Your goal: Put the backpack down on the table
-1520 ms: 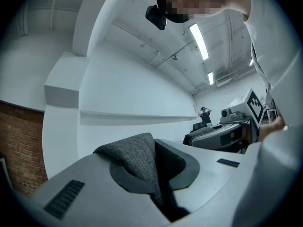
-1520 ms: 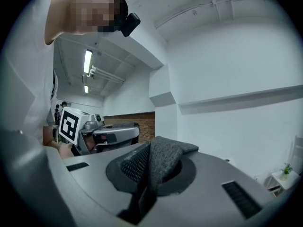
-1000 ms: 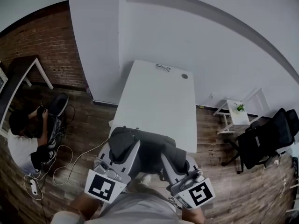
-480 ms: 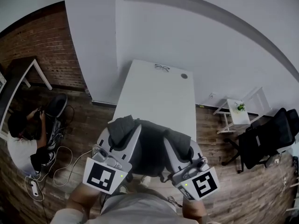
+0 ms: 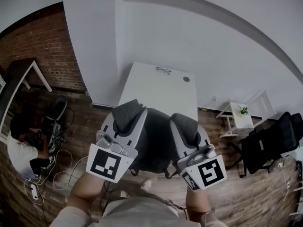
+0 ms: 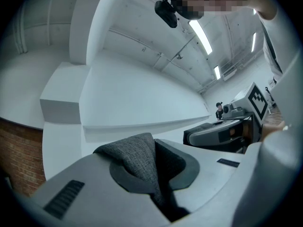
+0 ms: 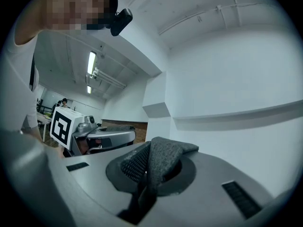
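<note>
Versus one second earlier: backpack (image 5: 154, 148) sits higher in frame, now at centre, overlapping near edge of white table (image 5: 161, 86); not set down. Left gripper (image 5: 129, 111) and right gripper (image 5: 185, 122) both pinched narrow on its grey fabric. Glasses (image 5: 164, 69) at table's far end. Brick wall (image 5: 33, 37) upper left, black chair (image 5: 270, 143) at right.
</note>
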Demonstrator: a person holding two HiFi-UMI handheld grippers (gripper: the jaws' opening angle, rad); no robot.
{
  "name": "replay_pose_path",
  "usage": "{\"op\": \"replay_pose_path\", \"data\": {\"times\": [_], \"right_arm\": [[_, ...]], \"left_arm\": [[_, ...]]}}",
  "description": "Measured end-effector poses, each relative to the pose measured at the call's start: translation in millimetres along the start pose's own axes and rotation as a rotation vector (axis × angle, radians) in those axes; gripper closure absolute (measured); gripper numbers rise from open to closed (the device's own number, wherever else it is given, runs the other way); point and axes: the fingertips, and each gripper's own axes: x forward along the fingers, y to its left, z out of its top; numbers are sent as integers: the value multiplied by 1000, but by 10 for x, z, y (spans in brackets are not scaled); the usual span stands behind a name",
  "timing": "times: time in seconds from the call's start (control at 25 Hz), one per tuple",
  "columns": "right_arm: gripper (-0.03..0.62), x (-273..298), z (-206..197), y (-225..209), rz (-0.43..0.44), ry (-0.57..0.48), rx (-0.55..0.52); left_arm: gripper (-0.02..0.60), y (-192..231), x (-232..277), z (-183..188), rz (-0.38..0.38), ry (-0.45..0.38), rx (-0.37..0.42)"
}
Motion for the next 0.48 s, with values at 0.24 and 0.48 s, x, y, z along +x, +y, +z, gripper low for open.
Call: {"op": "replay_pose_path", "data": {"times": [0.24,0.48], "right_arm": [[542,307,-63,-274,7,5,-2],[540,492,-51,-567,0,-16,7]], "left_arm": [[545,216,346,-105,27,-5,4],[545,321,634,-119,22,-1,17]]}}
